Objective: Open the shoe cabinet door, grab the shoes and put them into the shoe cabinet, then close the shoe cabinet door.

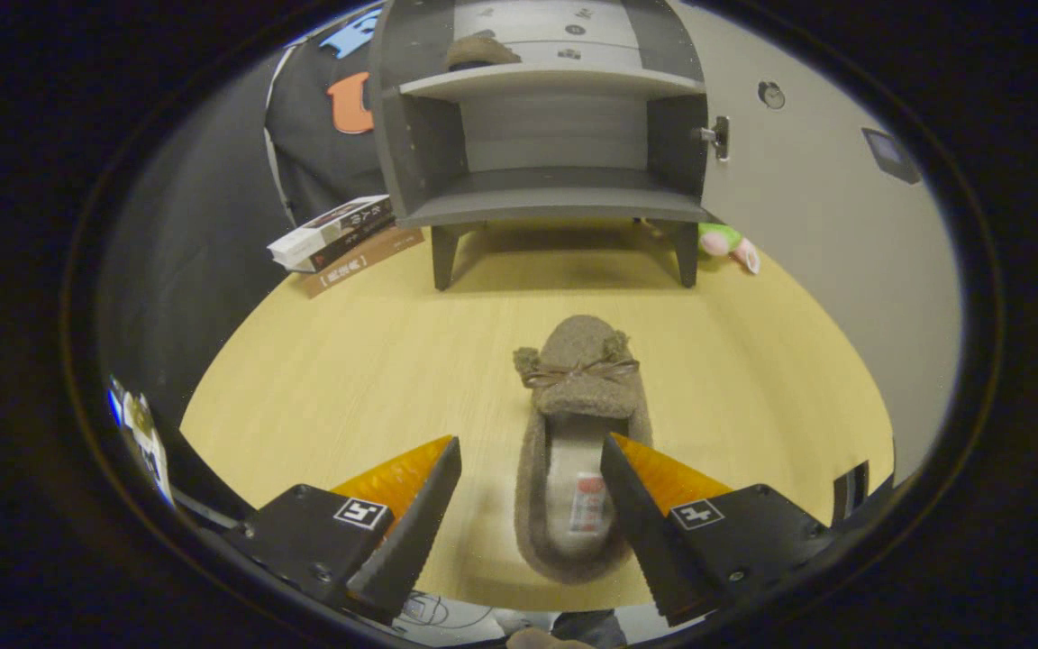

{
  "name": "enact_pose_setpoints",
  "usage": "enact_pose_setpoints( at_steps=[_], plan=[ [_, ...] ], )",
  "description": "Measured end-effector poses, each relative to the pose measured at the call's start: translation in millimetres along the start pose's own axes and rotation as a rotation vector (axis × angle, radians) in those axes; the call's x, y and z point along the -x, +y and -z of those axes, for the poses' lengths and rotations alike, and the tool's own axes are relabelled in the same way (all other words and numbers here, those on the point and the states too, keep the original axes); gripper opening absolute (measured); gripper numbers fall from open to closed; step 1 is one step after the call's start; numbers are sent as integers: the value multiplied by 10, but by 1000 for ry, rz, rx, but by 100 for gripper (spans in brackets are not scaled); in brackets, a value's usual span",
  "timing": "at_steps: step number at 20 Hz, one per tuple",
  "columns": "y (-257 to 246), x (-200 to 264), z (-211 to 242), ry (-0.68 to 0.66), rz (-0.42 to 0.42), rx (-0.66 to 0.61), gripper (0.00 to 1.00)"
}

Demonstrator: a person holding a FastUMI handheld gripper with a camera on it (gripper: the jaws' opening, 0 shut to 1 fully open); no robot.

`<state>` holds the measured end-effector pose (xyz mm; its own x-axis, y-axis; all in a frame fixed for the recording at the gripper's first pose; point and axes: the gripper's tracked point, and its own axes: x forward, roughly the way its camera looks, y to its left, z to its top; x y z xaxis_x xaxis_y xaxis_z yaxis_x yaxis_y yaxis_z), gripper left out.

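Note:
A brown fuzzy slipper (578, 397) with a small bow lies on the wooden table (348, 379), toe pointing toward the cabinet. My gripper (530, 455) is open, its fingers spread wide above the slipper's heel end; the right finger (632, 505) overlaps the slipper's opening, the left finger (420, 514) is off to its side. Beyond stands the grey shoe cabinet (546, 198) on short legs with its door (807, 252) swung open to the right. Another brown slipper (480, 51) rests on the cabinet's upper shelf. The lower shelf is bare.
A stack of books (339, 234) lies left of the cabinet's legs. A pink and green plush toy (728, 243) sits by the right leg, behind the open door. The table's near edge runs just below the fingers.

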<state>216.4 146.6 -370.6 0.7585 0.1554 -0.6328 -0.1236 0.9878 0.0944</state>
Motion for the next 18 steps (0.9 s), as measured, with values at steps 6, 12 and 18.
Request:
enact_pose_setpoints(
  at_steps=[6,12,18],
  plan=[
    [30,-463,-119,78,-42,-43,99],
    [56,-604,-105,147,-73,12,94],
    [56,-540,-62,192,-105,37,33]
  ],
)
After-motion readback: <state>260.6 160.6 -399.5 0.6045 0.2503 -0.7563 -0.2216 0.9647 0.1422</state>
